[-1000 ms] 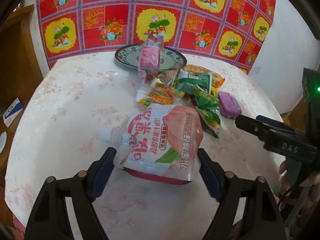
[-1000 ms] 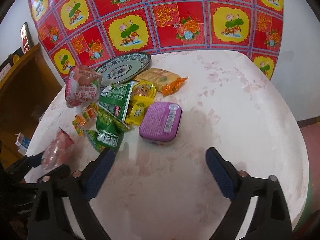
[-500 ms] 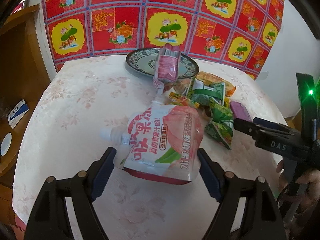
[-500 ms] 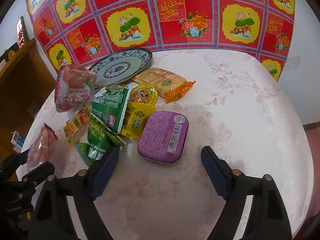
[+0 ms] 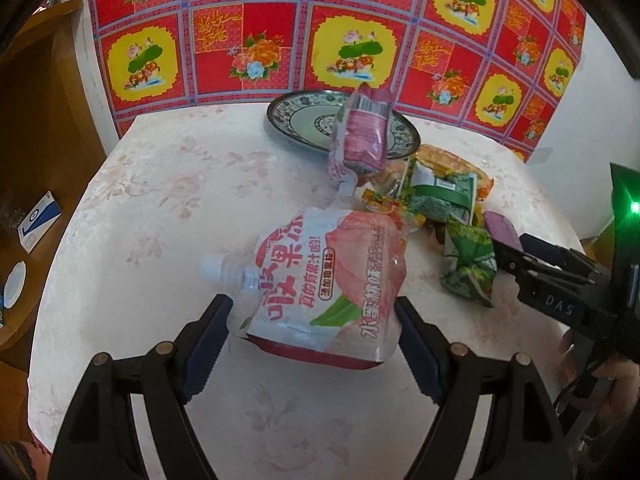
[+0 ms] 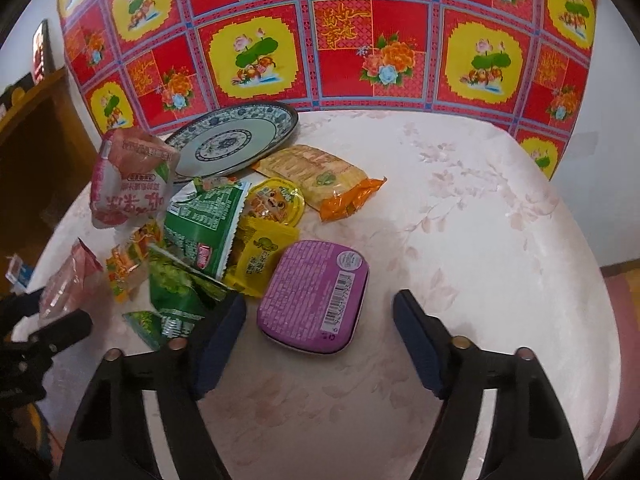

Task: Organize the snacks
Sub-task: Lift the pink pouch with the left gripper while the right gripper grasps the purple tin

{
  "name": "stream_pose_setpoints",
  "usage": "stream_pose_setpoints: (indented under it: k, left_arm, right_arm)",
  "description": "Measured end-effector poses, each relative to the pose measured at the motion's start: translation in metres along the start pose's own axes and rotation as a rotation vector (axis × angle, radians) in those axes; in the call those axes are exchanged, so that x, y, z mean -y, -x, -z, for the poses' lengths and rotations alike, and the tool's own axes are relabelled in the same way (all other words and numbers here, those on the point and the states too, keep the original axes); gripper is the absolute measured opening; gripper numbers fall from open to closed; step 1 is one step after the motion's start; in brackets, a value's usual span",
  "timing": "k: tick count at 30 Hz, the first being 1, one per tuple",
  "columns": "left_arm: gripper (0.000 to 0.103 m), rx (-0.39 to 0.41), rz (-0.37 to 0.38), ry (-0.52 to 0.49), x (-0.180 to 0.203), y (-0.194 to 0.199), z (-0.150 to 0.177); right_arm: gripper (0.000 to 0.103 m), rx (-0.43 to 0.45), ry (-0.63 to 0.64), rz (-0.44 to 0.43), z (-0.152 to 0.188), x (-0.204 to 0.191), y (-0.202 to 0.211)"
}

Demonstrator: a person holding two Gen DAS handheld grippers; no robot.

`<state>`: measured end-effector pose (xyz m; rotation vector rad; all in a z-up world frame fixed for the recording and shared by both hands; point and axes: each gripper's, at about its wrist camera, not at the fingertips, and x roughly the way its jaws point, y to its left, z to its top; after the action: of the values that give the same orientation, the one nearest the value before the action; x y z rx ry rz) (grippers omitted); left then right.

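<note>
Peach pouch clamped between left fingers.

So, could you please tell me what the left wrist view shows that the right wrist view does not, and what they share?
Only the left wrist view shows the printed front of the peach drink pouch clamped in the left hand-held gripper, with its white spout.

Only the right wrist view shows the whole purple tin between the closing, not yet touching jaws of the right hand-held gripper, and the yellow jelly cup.

Both show the patterned plate, the green packets and a second pink pouch.
</note>
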<state>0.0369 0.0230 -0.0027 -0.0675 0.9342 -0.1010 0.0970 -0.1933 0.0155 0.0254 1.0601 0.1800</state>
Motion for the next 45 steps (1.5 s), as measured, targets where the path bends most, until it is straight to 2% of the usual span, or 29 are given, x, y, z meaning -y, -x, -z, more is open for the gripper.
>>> stream_pose_setpoints:
  k: [4,6,17,29,45]
  left_arm:
    - [0.084,-0.003,0.000,0.007,-0.002,-0.002,0.000]
    - [0.084,-0.006,-0.002,0.004,-0.002,-0.003,0.000]
    - [0.084,0.017,-0.005,0.020,-0.011,0.003,-0.011]
    - [0.084,0.042,-0.006,0.023,-0.023,0.001,-0.042]
    - [0.084,0.096,-0.056,0.004,-0.038,0.011,-0.061]
  right_arm:
    - [0.067,0.009,0.015,0.020,0.002,-0.001,-0.001]
    - [0.054,0.017,0.019,0.027,0.003,0.000,0.000]
    - [0.054,0.004,-0.006,-0.009,0.003,0.006,0.004]
    - [0.054,0.004,-0.026,-0.030,0.000,0.014,0.013]
    - [0.054,0.031,-0.032,-0.058,-0.017,0.015,0.024]
